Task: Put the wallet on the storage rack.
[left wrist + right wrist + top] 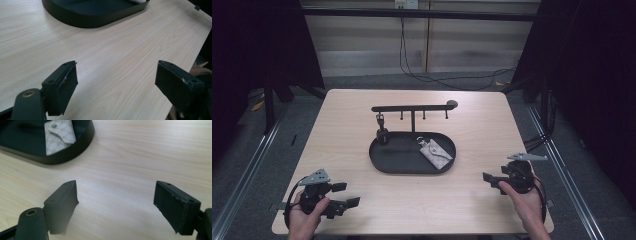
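A black oval tray [382, 165] lies at the middle of the wooden table [472, 120]. From its back rises a black rack [413, 108] with several hooks. A small dark item [381, 126] hangs from the leftmost hook. A grey patterned pouch [435, 152] with a snap flap lies in the tray's right half. My left gripper [346, 194] is open over the table's near left corner, well short of the tray [87, 21]. My right gripper [491, 181] is open near the front right, with the pouch [58, 140] and tray rim [62, 157] ahead to its left. Both grippers [116, 66] [116, 185] hold nothing.
Bare wood lies between the tray and the table's front edge. The table's right edge [200, 47] runs close past the left gripper's right jaw. Cables [412, 70] trail on the floor behind the table, and metal rails [252, 160] flank it.
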Demonstrator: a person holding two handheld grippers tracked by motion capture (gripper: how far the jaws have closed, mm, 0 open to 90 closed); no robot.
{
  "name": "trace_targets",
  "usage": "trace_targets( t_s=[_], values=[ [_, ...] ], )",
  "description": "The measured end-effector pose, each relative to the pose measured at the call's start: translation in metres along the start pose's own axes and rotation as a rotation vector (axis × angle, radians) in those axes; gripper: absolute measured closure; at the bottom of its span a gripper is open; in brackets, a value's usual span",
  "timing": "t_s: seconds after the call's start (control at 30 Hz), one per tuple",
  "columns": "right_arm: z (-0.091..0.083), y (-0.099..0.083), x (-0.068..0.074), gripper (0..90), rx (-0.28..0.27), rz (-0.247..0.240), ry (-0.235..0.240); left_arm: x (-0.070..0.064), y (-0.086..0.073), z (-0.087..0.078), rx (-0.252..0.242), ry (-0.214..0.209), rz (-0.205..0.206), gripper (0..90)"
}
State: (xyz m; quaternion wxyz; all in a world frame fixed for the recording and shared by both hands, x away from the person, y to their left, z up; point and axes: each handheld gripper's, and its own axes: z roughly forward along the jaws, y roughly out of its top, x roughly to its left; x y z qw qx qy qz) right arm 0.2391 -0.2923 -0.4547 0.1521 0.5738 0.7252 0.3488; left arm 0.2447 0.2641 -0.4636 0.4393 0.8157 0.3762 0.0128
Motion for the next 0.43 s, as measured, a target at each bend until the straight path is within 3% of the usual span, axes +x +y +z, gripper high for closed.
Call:
trace_targets(
  t_s=[0.17, 0.3, 0.43],
  values=[
    [-0.008, -0.015, -0.003, 18.2, -0.011, -0.007, -0.010, 0.000, 0.000, 0.000, -0.001, 0.001, 0.003, 17.8],
    [-0.011, -0.022, -0.006, 17.8, -0.040, 0.023, -0.017, 0.000, 0.001, -0.001, 0.000, -0.007, 0.007, 17.8],
    [-0.006, -0.026, -0.010, 17.8, -0.015, 0.039, -0.027, 0.001, 0.001, -0.002, -0.006, -0.007, 0.004, 17.8]
  ],
)
